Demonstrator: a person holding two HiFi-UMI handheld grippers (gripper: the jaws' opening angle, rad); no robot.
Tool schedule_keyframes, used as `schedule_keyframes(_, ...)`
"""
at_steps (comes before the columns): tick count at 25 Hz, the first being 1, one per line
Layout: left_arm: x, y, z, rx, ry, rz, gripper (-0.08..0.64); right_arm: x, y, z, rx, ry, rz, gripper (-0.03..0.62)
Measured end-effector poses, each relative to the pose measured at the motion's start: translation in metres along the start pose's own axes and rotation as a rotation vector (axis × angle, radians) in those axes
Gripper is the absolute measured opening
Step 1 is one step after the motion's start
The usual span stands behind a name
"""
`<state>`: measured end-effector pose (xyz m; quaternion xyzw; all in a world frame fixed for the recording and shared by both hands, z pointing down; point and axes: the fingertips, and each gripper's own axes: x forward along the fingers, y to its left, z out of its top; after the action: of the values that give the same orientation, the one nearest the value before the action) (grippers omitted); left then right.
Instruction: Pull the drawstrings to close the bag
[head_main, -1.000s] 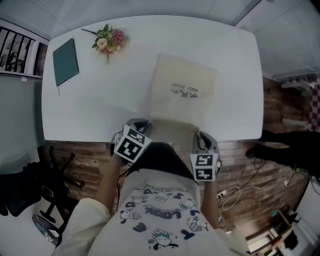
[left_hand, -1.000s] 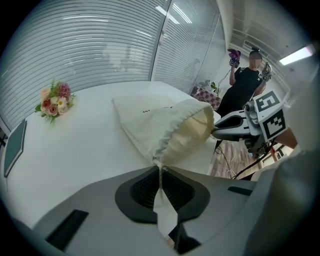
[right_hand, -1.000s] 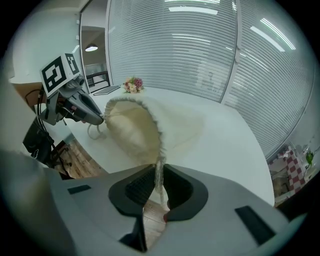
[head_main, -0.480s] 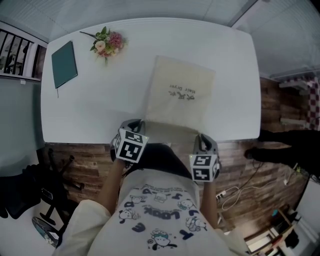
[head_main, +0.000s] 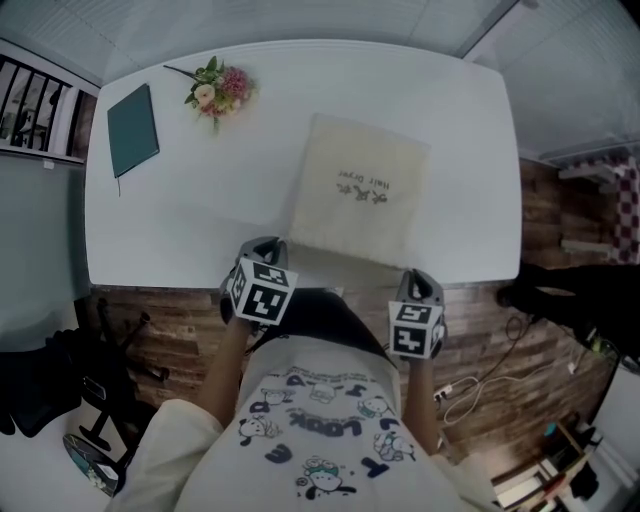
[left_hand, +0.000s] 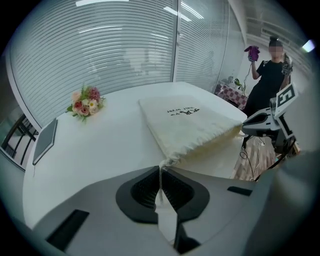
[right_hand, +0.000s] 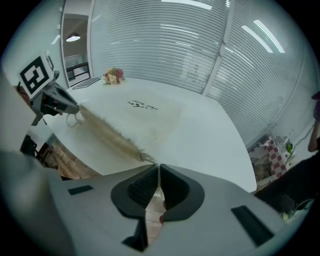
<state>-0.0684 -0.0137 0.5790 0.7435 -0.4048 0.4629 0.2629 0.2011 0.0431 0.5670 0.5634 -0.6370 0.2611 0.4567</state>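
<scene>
A cream drawstring bag (head_main: 355, 190) with dark print lies flat on the white table (head_main: 180, 210), its mouth at the near edge. My left gripper (head_main: 264, 247) sits at the mouth's left corner. In the left gripper view the left gripper (left_hand: 161, 171) is shut on the thin white drawstring (left_hand: 160, 176), which runs up to the bunched corner of the bag (left_hand: 190, 122). My right gripper (head_main: 414, 279) is at the right corner. Its jaws have just been closing, and the right gripper (right_hand: 158, 171) now pinches the other drawstring (right_hand: 153, 161) where it leaves the gathered bag (right_hand: 135, 117).
A green notebook (head_main: 133, 128) and a small flower bouquet (head_main: 215, 85) lie at the table's far left. An office chair (head_main: 60, 390) stands at the lower left, and cables (head_main: 480, 385) trail on the wooden floor at the right. A person in black (left_hand: 267, 75) stands beyond the table.
The right gripper has shifted outward to the right and closed. The left gripper has edged slightly left. The bag's near edge looks more gathered between them.
</scene>
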Motion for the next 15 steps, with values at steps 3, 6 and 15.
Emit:
schedule_keyframes(3,0.000,0.003,0.000,-0.034,0.000,0.015,0.049,-0.001,-0.018,0.001,0.152,-0.029,-0.051,0.023)
schedule_keyframes(6,-0.001,0.007,-0.001,-0.067,0.008,0.037,0.049,-0.002,-0.036,0.003,0.287,-0.077,-0.088,0.023)
schedule_keyframes(15,-0.032,0.034,0.033,-0.125,-0.122,0.122,0.049,-0.028,-0.076,0.041,0.361,-0.232,-0.207,0.023)
